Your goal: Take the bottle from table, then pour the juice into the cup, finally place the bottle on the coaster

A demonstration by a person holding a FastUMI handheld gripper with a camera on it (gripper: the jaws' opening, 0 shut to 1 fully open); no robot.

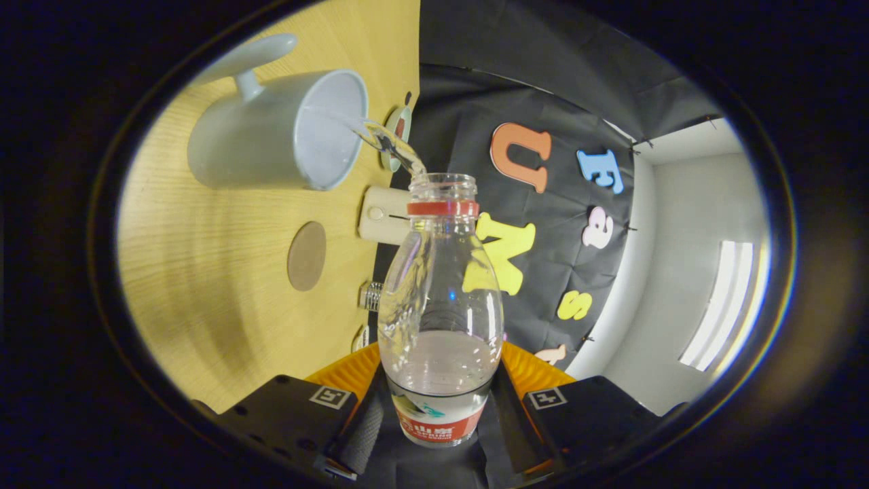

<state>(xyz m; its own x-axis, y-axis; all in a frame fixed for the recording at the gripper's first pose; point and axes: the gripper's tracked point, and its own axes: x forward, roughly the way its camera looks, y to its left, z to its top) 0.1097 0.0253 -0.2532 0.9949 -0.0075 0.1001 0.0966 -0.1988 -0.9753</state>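
My gripper (438,421) is shut on a clear plastic bottle (440,299) with a red neck ring and a red label, both fingers pressing on its lower body. The view is rolled sideways, so the bottle is tipped. A clear stream of liquid (390,144) runs from the open bottle mouth into a pale grey cup (271,132) with a long handle that stands on the wooden table (204,272). Some liquid is left in the bottle. A round brown coaster (307,256) lies on the table beside the cup, just off the bottle's side.
At the table's far edge, against the black cloth wall, stand a cream box-like object (383,214), a small round dish (400,132), and a small ribbed glass item (371,296). A white wall with a bright light strip (723,302) lies beyond the cloth.
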